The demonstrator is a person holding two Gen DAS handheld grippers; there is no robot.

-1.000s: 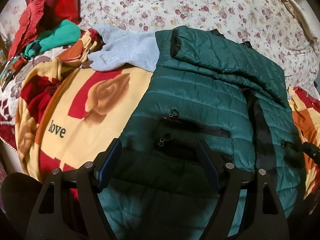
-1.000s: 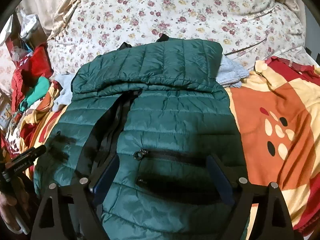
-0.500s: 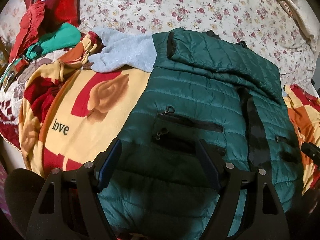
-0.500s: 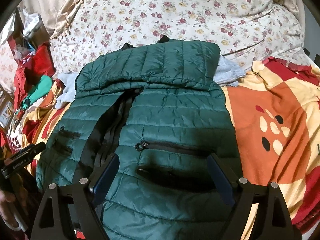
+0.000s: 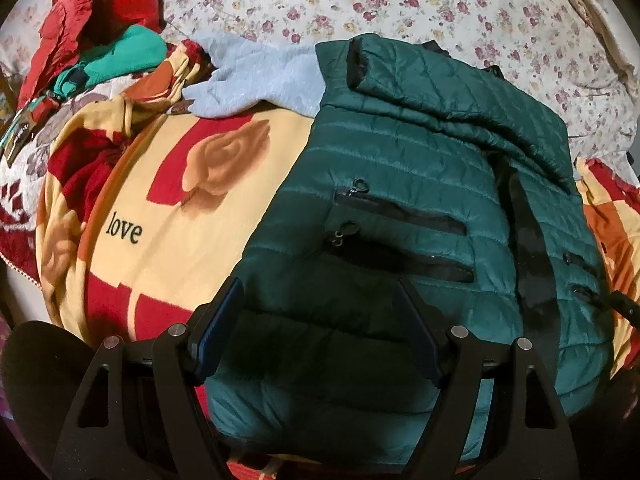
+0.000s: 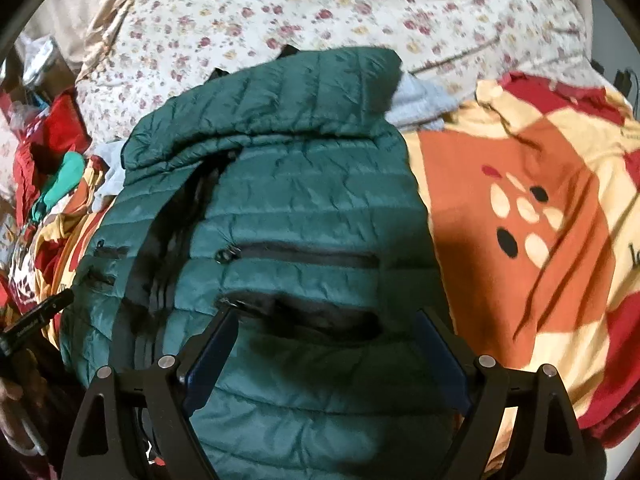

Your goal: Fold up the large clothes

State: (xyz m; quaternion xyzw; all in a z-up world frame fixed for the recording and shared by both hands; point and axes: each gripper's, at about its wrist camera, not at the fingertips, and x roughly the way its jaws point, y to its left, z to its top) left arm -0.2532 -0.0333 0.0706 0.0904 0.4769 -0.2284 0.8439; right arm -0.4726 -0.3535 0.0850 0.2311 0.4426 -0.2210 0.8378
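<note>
Both sets of jaws stand spread and empty, the right gripper (image 6: 322, 330) having edged lower over the green puffer jacket (image 6: 288, 208) (sleeves already folded in) while the left gripper (image 5: 320, 304) hovers alongside, suggesting a hem grab comes next on the patterned blanket (image 5: 168, 184).

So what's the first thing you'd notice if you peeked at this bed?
The big dark green puffy jacket lies in the middle of the bed, its top part folded over. Under it is a bright yellow, red and orange blanket with the word "love" on it, and behind both a flowery sheet. Two black grippers, left and right, hover open over the jacket's bottom edge.
</note>
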